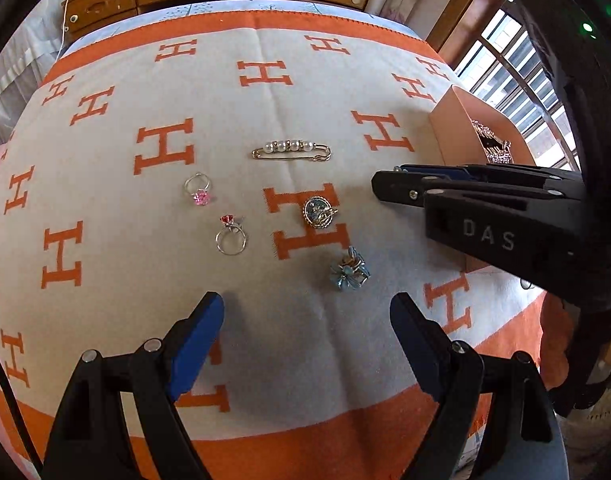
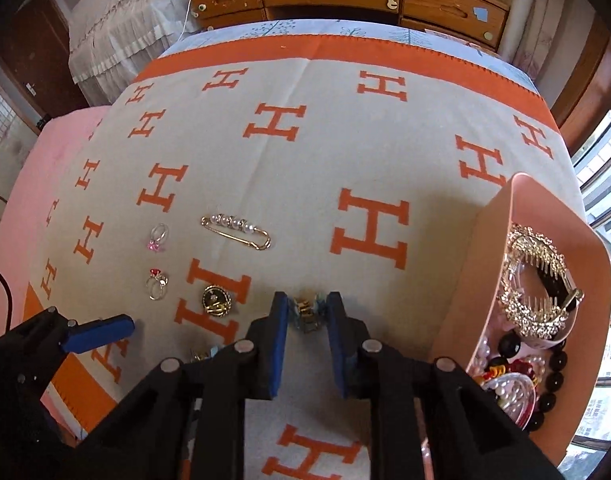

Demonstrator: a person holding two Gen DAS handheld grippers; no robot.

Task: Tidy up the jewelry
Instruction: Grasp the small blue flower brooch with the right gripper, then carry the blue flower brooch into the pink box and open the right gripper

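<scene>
Left wrist view: left tongs (image 1: 307, 312) are spread wide with nothing between them. Right ahead of the tips sits a blue flower brooch (image 1: 350, 269), then a round brooch (image 1: 319, 212) and a red ring (image 1: 230, 234). Further out are a pink ring (image 1: 197, 190) and a pearl pin (image 1: 291, 150), all on the H-pattern blanket (image 1: 105, 280).

Right wrist view: right tongs (image 2: 305, 314) are set narrow around a small blue-and-gold piece (image 2: 305, 316). Can't tell if they're actually pinching it. The pink box (image 2: 485, 264) full of jewelry is off to their right.
</scene>
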